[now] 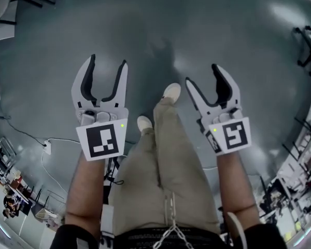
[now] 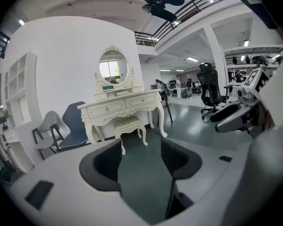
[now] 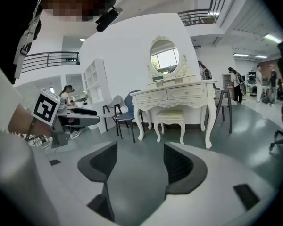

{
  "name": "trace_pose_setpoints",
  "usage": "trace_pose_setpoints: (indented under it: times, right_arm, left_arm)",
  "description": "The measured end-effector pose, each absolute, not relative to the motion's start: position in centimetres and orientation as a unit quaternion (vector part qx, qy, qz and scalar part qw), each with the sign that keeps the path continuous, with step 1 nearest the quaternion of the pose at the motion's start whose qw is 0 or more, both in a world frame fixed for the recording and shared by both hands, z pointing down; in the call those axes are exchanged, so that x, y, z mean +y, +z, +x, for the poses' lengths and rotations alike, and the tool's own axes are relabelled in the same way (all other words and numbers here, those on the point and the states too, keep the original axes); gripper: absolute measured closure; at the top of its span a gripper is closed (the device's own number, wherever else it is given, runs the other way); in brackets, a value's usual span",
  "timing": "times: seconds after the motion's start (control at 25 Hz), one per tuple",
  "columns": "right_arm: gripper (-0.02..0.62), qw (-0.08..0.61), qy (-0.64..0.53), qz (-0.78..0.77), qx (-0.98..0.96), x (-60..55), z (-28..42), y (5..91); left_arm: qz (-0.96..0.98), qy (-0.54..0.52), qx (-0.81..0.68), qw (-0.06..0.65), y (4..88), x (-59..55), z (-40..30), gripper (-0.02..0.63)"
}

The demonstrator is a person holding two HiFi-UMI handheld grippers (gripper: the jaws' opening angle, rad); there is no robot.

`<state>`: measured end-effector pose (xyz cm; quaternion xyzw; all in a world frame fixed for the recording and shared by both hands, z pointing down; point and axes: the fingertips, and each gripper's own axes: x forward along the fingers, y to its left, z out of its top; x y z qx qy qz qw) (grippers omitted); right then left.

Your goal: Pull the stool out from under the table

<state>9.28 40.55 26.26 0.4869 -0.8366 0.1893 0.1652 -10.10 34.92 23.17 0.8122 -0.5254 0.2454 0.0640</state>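
1. Tucked between the legs of the cream carved worktop (image 2: 125,103): cream cushioned stool (image 2: 130,124).
2. Held well apart from that worktop, fingers spread and empty, probably readied for the seat edge: left gripper (image 1: 108,59), right gripper (image 1: 201,72).
3. In front of the worktop, bare grey floor (image 1: 197,25) for pulling; dark blue chair (image 2: 75,126) just beside.

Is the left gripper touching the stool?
Apart. The left gripper view shows the stool under the table, with floor between it and the left gripper.
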Motion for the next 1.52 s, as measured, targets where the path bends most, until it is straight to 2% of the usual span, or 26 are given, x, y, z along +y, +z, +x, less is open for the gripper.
trace_pose_setpoints:
  times: [0.16, 0.56, 1.0, 1.36, 1.52]
  right_arm:
    - [0.313, 0.161, 0.19, 0.474, -0.845, 37.1, 10.3, 25.5]
    - [0.313, 0.165, 0.182, 0.475, -0.845, 32.5, 11.0, 24.6]
    - [0.314, 0.197, 0.19, 0.462, -0.844, 24.9, 7.9, 26.5]
    - [0.314, 0.185, 0.197, 0.483, -0.833, 16.1, 5.1, 26.0]
    - [0.314, 0.181, 0.194, 0.497, -0.826, 12.6, 4.5, 25.7]
  left_arm:
    - [0.807, 0.229, -0.539, 0.081, 22.2, 31.7, -9.2, 0.36]
    - [0.815, 0.232, -0.527, 0.061, 21.4, 28.2, -8.3, 0.36]
    - [0.837, 0.249, -0.483, 0.071, 24.7, 20.4, -8.9, 0.36]
    - [0.851, 0.242, -0.458, 0.086, 24.0, 11.7, -10.5, 0.362]
    - [0.861, 0.249, -0.439, 0.064, 23.7, 8.3, -11.1, 0.361]
